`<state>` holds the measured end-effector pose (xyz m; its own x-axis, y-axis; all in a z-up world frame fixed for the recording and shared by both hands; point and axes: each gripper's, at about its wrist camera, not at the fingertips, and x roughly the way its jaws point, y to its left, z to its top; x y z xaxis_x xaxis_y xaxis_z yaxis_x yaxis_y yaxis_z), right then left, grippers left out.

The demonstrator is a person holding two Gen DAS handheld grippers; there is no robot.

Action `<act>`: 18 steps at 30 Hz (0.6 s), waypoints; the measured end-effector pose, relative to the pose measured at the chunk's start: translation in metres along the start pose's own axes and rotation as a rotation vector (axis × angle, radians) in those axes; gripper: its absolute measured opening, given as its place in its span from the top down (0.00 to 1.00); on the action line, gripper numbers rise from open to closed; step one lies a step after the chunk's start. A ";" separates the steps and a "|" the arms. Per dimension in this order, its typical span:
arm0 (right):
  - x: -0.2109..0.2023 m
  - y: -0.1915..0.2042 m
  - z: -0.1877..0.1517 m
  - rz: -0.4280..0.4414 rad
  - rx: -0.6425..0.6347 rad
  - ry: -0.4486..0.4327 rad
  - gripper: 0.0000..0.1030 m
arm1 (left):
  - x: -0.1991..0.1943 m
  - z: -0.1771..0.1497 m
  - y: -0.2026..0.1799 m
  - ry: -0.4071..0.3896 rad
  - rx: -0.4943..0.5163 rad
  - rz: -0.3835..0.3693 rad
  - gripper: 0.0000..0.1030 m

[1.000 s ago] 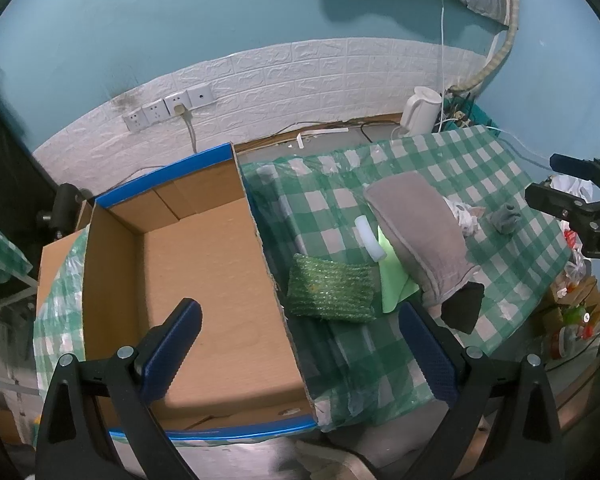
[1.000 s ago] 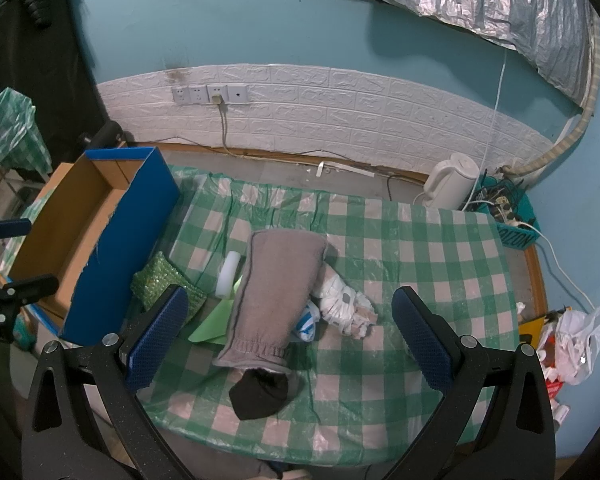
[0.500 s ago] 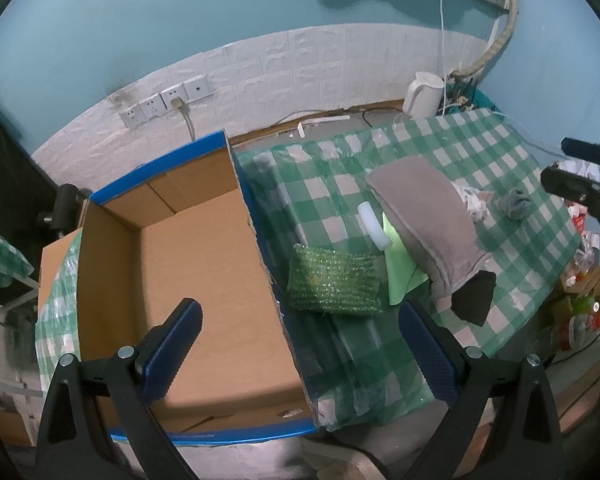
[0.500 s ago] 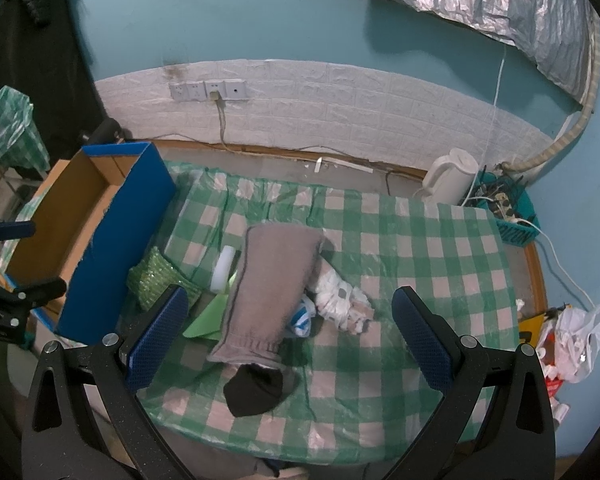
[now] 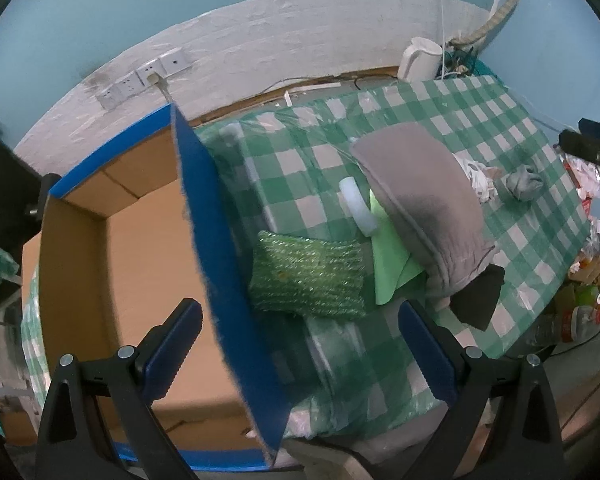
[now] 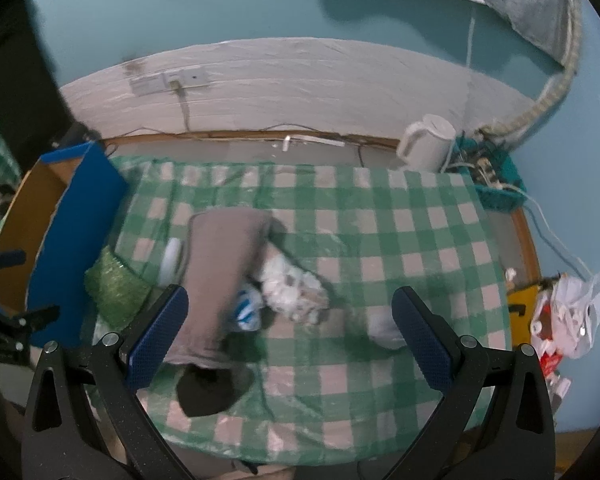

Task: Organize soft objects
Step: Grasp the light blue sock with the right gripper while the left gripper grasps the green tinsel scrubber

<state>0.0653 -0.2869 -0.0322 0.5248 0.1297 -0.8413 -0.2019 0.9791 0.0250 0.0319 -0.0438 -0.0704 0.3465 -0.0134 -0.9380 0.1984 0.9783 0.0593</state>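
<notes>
Soft things lie on the green checked table (image 5: 500,128): a grey folded cloth (image 5: 416,192) (image 6: 220,276), a green glittery sponge cloth (image 5: 308,276) (image 6: 114,292), a light green cloth (image 5: 388,256), a black cloth (image 5: 480,296) (image 6: 206,388), a white crumpled bundle (image 6: 296,292), a small grey sock (image 5: 524,184) (image 6: 384,328) and a white roll (image 5: 358,210). My left gripper (image 5: 300,352) is open above the edge of an open cardboard box (image 5: 140,264), near the sponge cloth. My right gripper (image 6: 288,340) is open above the table's front, over the white bundle.
The box with blue outer walls (image 6: 76,240) stands left of the table. A white kettle (image 6: 428,148) and a teal basket with cables (image 6: 496,180) stand at the back right. A wall socket strip (image 5: 144,80) is behind. Plastic bags (image 6: 568,316) hang right of the table.
My left gripper has moved right and lower, toward the box wall and the green sponge cloth. My right gripper has moved forward over the table; the view is blurred with motion.
</notes>
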 end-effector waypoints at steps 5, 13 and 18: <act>0.009 -0.029 0.011 -0.006 0.062 0.027 0.02 | 0.013 0.012 -0.009 0.011 0.009 0.003 0.03; 0.040 -0.064 0.015 -0.087 0.051 0.096 0.02 | 0.036 0.021 -0.017 0.043 -0.004 -0.015 0.03; 0.068 -0.086 0.005 -0.102 0.060 0.166 0.02 | 0.051 0.025 -0.021 0.060 -0.004 0.000 0.03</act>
<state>0.1227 -0.3612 -0.0886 0.3954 0.0066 -0.9185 -0.1020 0.9941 -0.0368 0.0680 -0.0701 -0.1108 0.2908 -0.0013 -0.9568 0.1948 0.9791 0.0578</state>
